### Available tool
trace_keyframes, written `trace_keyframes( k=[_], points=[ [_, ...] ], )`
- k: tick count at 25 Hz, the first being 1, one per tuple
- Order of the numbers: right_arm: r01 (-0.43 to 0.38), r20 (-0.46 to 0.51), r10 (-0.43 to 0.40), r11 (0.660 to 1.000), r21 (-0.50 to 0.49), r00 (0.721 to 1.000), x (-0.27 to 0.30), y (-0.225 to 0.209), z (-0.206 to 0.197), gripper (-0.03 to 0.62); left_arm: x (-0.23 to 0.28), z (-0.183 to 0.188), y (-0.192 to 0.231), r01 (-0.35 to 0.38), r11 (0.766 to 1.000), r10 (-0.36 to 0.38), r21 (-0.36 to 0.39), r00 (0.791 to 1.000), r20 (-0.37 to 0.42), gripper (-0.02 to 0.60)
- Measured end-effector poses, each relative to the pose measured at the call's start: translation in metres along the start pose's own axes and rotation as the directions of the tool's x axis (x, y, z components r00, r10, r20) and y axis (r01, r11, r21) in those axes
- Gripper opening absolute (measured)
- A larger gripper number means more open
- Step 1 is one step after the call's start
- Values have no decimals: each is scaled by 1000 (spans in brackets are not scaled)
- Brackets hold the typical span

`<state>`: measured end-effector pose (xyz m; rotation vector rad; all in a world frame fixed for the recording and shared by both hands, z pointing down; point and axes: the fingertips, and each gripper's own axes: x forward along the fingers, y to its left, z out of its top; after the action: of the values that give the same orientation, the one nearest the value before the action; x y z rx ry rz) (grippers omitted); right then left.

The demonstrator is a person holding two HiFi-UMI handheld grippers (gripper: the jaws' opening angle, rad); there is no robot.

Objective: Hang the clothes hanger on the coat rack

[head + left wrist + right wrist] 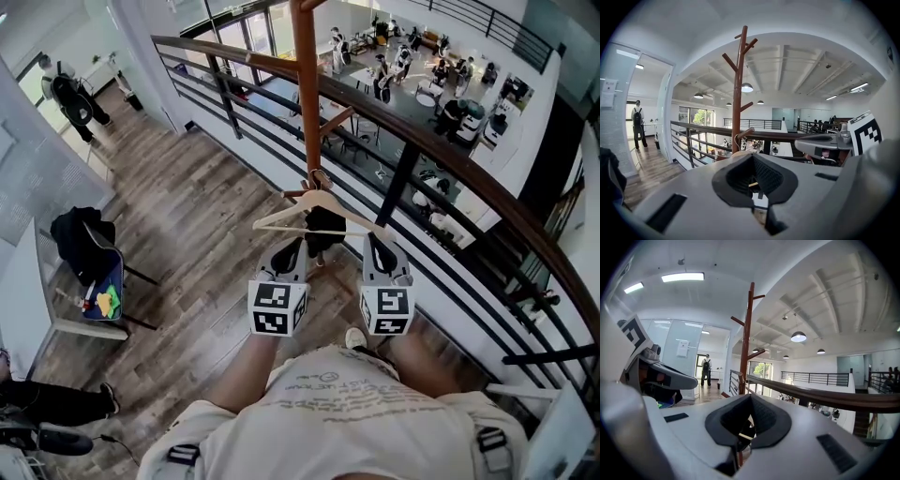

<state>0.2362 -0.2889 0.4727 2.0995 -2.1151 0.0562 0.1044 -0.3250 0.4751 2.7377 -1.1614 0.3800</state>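
The brown wooden coat rack (306, 94) rises by the railing; it also shows in the left gripper view (737, 93) and the right gripper view (746, 333). A pale wooden hanger (319, 200) hangs level against the pole, its wire hook (736, 139) at a low peg (746, 133). My left gripper (298, 241) and right gripper (371, 238) sit side by side just below the hanger's bar, both shut. Through each gripper's notch (757, 187) (743, 434) a sliver of the bar shows. I see nothing pinched.
A dark railing (450, 169) runs diagonally just beyond the rack, with a drop to a lower floor behind it. A chair with a black bag (89, 253) stands at the left. A person with a backpack (70, 94) is far off on the wooden floor.
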Motion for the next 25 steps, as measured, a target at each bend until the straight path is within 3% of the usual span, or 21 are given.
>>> trace_keyframes(
  k=[5, 25],
  points=[
    [1, -33, 2, 997, 76, 999, 1, -6, -5, 3, 5, -2, -1, 14, 1000, -13, 2, 1000, -17, 5],
    [-13, -71, 23, 991, 132, 997, 3, -12, -16, 3, 4, -8, -4, 8, 1000, -8, -4, 1000, -28, 5]
  ],
)
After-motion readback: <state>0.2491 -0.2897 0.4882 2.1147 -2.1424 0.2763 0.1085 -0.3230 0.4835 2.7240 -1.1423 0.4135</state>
